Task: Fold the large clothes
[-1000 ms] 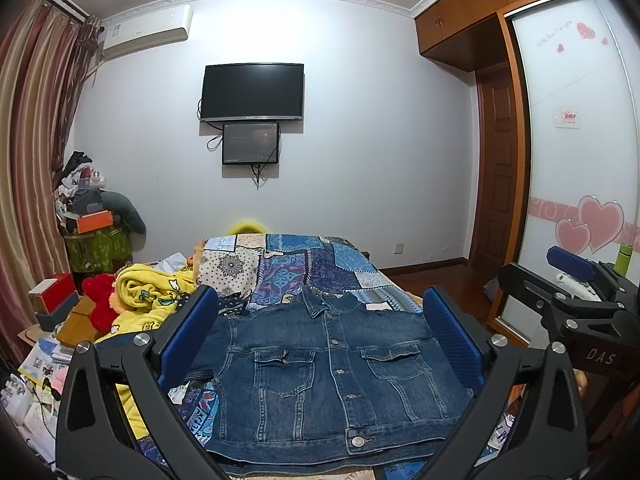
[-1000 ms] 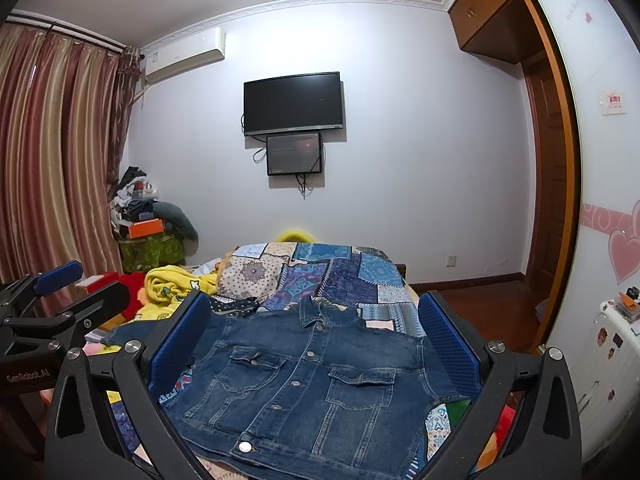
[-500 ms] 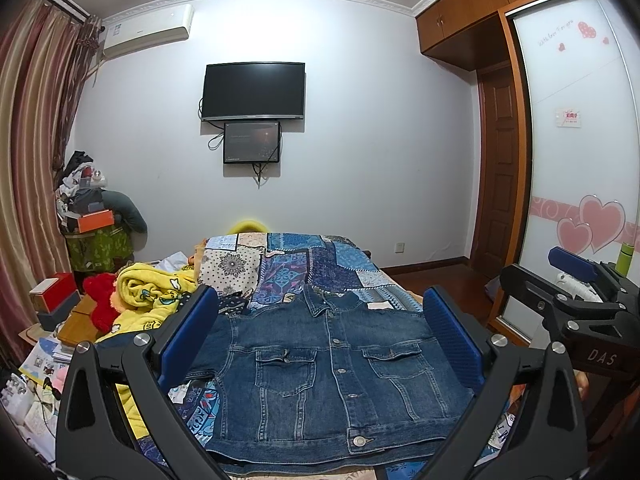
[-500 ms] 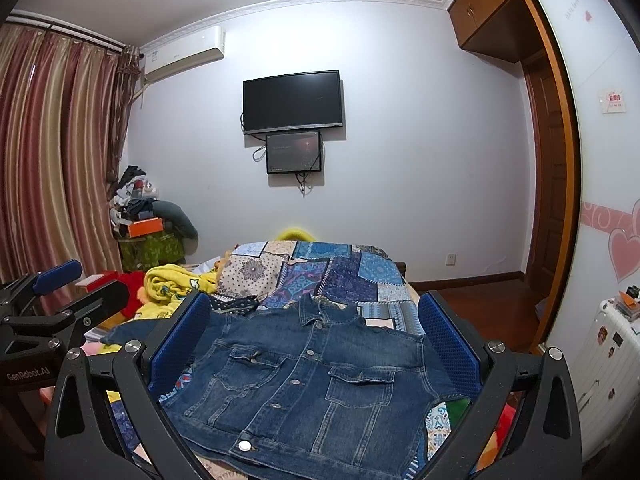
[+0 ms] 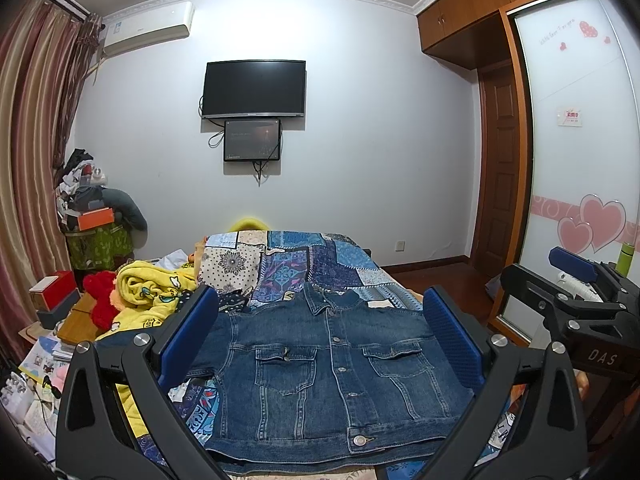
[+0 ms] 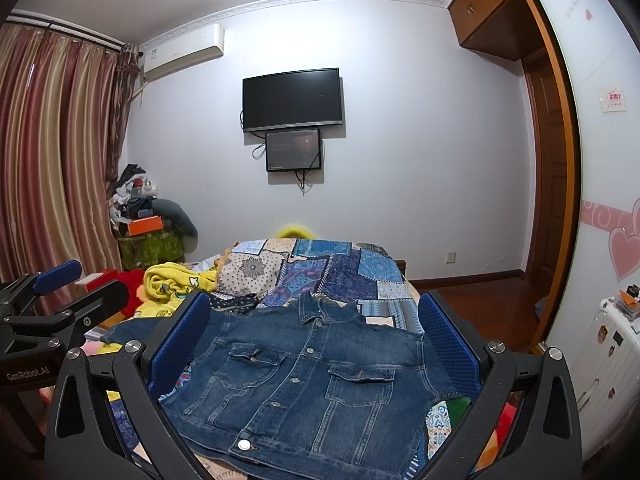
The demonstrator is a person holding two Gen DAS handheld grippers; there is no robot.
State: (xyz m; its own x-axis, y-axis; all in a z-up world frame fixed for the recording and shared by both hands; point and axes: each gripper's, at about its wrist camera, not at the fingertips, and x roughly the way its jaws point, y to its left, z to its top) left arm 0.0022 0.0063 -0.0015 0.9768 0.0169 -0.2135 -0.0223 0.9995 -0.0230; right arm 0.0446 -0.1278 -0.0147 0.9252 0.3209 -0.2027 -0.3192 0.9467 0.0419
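Note:
A blue denim jacket (image 5: 328, 376) (image 6: 308, 384) lies flat, front up and buttoned, on the near end of a bed with a patchwork quilt (image 5: 304, 264) (image 6: 320, 268). One sleeve trails off to the left. My left gripper (image 5: 320, 340) is open above the near hem, its blue pads (image 5: 188, 336) wide apart with nothing between them. My right gripper (image 6: 316, 340) is open too and holds nothing. Each gripper shows at the edge of the other's view: the right gripper (image 5: 576, 280) and the left gripper (image 6: 60, 292).
A yellow blanket (image 5: 152, 292) and a red plush toy (image 5: 100, 300) lie left of the jacket. Boxes and papers (image 5: 48, 320) crowd the left floor by the curtain. A wardrobe with heart decals (image 5: 580, 200) stands on the right. A television (image 5: 254, 90) hangs on the far wall.

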